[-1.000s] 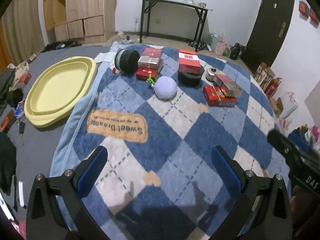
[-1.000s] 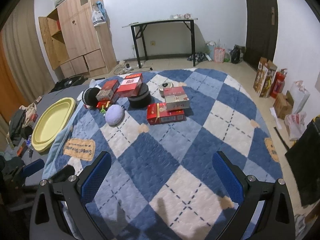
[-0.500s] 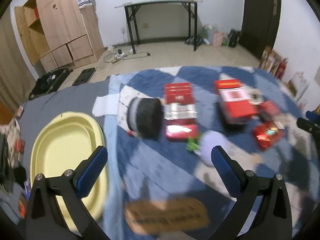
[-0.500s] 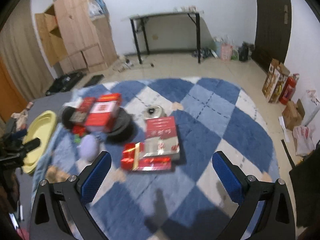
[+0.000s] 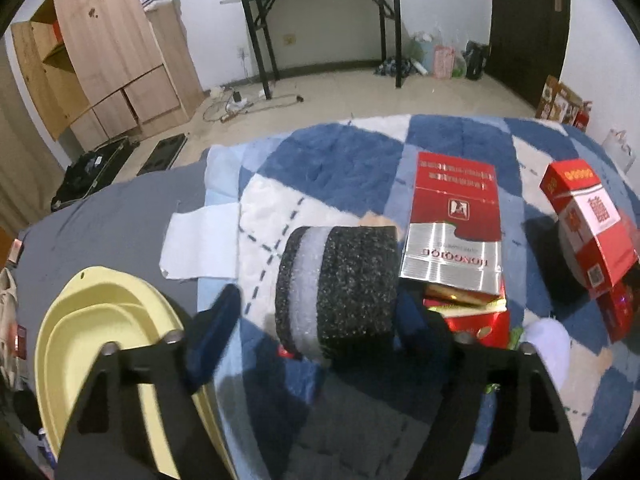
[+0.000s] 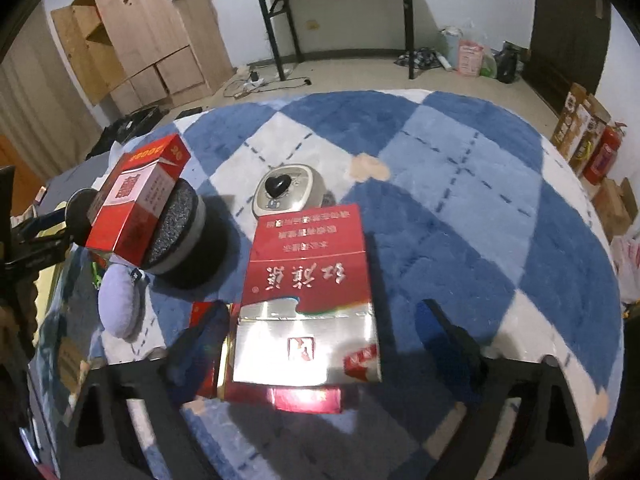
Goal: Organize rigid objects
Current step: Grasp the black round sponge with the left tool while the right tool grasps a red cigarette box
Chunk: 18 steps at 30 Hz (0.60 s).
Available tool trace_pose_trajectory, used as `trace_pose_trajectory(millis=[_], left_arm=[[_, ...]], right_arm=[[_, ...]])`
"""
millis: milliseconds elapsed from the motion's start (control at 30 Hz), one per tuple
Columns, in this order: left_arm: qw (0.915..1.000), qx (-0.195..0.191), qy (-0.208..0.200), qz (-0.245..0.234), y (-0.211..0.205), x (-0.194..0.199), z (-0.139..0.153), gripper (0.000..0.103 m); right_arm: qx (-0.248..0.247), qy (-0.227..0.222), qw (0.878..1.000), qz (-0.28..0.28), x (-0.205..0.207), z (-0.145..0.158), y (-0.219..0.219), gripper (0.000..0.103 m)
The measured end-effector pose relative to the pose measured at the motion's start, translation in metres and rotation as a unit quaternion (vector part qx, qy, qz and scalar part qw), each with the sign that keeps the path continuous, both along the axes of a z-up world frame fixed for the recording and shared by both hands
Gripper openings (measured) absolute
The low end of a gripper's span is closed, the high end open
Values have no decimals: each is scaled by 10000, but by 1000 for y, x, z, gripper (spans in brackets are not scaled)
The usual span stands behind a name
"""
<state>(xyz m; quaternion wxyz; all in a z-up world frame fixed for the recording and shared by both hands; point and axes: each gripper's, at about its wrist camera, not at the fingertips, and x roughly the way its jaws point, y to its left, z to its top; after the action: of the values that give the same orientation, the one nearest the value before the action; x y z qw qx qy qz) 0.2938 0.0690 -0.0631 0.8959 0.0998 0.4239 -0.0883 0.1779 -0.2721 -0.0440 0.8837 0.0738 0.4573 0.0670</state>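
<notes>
My left gripper [image 5: 316, 320] is open, its fingers on either side of a black and grey foam roll [image 5: 340, 292] lying on the blue checked blanket [image 5: 340, 152]. A red and silver carton [image 5: 454, 224] lies right of the roll on smaller red boxes. My right gripper [image 6: 320, 332] is open around another red and silver carton [image 6: 308, 304], which rests on a flat red box [image 6: 280, 394]. A red box [image 6: 136, 204] leans on a black foam disc [image 6: 180, 236]. A lilac ball [image 6: 120, 304] lies at the left.
A yellow oval tub [image 5: 100, 344] sits at the blanket's left edge. A round beige tin with a black heart [image 6: 286, 194] lies behind the right carton. A black table [image 5: 320, 20] and wooden cabinet [image 5: 100, 52] stand at the far wall.
Both grippers have moved forward and down to the objects. The left now straddles the foam roll; the right now straddles the red and silver carton.
</notes>
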Motion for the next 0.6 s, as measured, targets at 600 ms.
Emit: trace_pose_trajectory(millis=[600], left_arm=[[9928,-699,-786,565,30,-109,97,57]], right_arm=[[602,-637,9961,126,-90,67,-3,58]])
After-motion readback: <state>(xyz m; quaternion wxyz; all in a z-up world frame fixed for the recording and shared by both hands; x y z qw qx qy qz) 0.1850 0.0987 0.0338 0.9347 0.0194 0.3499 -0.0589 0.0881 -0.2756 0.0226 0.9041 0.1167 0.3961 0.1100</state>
